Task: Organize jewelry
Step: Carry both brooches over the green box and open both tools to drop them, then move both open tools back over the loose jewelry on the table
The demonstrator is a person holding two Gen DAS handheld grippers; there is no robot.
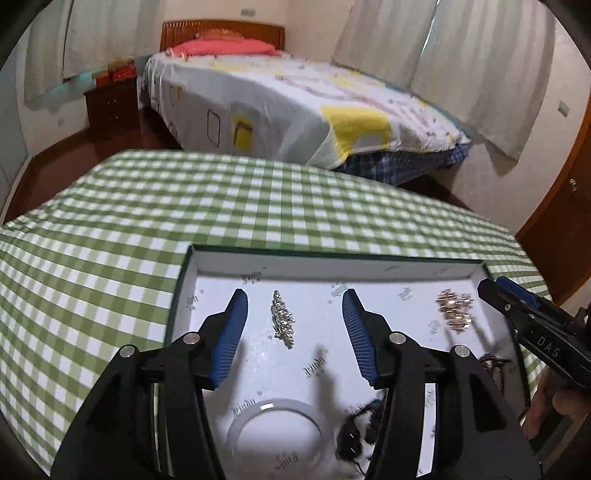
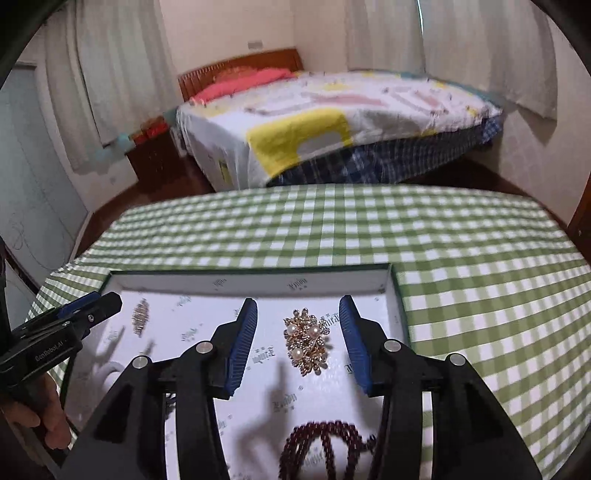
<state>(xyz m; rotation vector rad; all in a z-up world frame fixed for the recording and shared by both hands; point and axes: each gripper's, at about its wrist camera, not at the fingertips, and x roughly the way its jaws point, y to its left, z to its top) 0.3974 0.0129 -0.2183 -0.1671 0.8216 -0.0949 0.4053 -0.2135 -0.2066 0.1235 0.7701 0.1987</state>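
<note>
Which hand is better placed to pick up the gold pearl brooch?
Right. The right tool is open with the gold brooch between its fingers; the left tool frames the silver brooch.

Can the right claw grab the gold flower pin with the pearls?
Probably yes. The right claw is open with the gold pearl brooch lying between its fingers in the tray, nothing covering it.

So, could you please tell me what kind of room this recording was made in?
Most likely a home bedroom. A made bed with a wooden headboard and a pink pillow fills the background, a dark nightstand stands beside it, and long pale curtains hang on the walls.
</note>
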